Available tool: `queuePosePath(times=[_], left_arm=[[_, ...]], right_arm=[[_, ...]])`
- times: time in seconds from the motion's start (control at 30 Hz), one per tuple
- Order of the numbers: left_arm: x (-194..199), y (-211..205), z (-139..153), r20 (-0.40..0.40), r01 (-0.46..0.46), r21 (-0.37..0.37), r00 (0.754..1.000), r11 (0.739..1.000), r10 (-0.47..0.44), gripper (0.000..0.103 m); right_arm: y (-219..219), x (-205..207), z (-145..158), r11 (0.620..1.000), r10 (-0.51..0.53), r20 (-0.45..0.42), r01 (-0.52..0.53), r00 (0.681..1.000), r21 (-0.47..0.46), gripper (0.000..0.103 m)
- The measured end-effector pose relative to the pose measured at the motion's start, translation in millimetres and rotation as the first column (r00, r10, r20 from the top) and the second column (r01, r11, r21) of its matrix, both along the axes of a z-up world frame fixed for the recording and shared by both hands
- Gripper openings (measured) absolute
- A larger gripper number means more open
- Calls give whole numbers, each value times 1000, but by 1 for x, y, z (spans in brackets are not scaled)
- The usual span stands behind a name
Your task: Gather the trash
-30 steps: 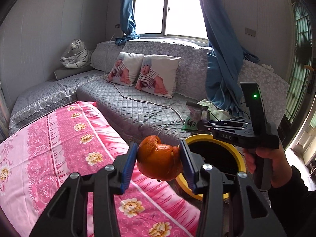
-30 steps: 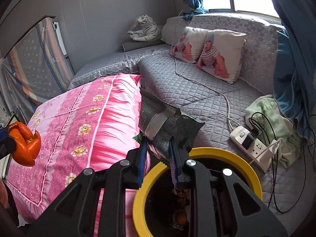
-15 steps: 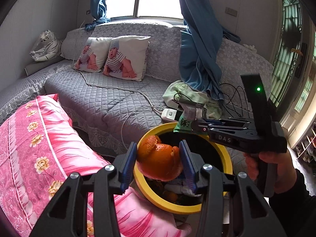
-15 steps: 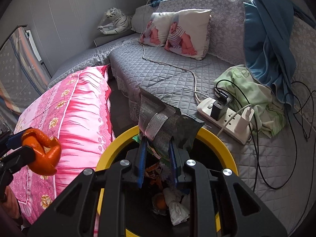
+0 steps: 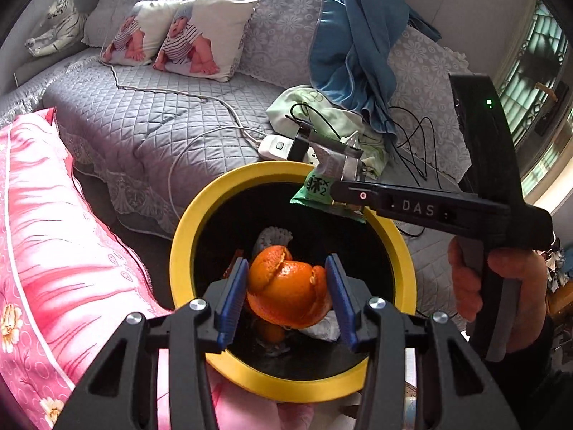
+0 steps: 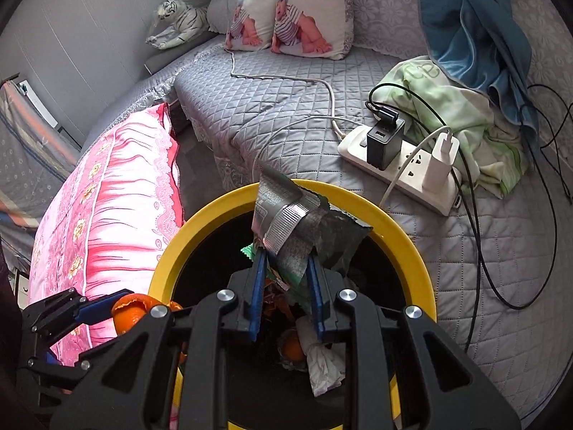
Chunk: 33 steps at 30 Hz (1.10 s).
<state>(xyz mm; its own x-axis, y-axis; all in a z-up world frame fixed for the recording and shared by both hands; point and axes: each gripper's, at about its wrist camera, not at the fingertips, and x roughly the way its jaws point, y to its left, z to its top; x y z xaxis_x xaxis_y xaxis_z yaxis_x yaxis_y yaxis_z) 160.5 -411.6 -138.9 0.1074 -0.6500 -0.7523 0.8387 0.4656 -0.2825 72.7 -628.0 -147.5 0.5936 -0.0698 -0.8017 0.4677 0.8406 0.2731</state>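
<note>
My left gripper (image 5: 288, 294) is shut on an orange peel (image 5: 288, 295) and holds it over the mouth of a black trash bin with a yellow rim (image 5: 182, 243). My right gripper (image 6: 284, 286) is shut on a crumpled silver and green snack wrapper (image 6: 297, 236) above the same bin (image 6: 401, 236), near its far rim. In the left wrist view the right gripper (image 5: 343, 193) and its wrapper (image 5: 318, 186) hang over the bin's far right rim. The left gripper (image 6: 96, 311) with the peel (image 6: 132, 310) shows at the lower left of the right wrist view. Tissue and peel scraps (image 6: 322, 362) lie inside the bin.
A pink flowered cushion (image 5: 53, 251) lies left of the bin. A grey quilted sofa (image 6: 286, 107) is behind it, with a white power strip (image 6: 401, 165), chargers, cables, a green cloth (image 6: 465, 122), a blue curtain (image 5: 354, 53), two baby-print pillows (image 5: 186, 36) and a toy tiger (image 6: 179, 21).
Both grippers have moved forward and tilted down over the bin. The peel now hangs over the bin's opening, and the wrapper is over its far rim. Both stay shut.
</note>
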Motion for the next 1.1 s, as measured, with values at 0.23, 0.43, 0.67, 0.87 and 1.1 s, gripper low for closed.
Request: queuePosePath(times=[0.23,0.43,0.67,0.87,1.1], left_arm=[[3,7,2,-23,-15,-19,1000,1000,15,56],[12,33,20,-30,-69,-73,997,995,67,57],[30,98,56,5,-187,-177,982,966,191,57],[32,194,99,134,-344,-262,912,902,387,57],[9,321,140,249,-526,-364,740,769,624,67]], right_arm=[[-13,-2,-4,999,-43,-11,43,999,31,43],[-18,-11,4,996,-86,-1,86,996,19,44],[-2,-22,39,985,-130,72,137,989,-103,44],[50,-19,78,965,-69,189,113,980,-235,44],[151,-4,118,953,154,331,-52,931,-299,56]])
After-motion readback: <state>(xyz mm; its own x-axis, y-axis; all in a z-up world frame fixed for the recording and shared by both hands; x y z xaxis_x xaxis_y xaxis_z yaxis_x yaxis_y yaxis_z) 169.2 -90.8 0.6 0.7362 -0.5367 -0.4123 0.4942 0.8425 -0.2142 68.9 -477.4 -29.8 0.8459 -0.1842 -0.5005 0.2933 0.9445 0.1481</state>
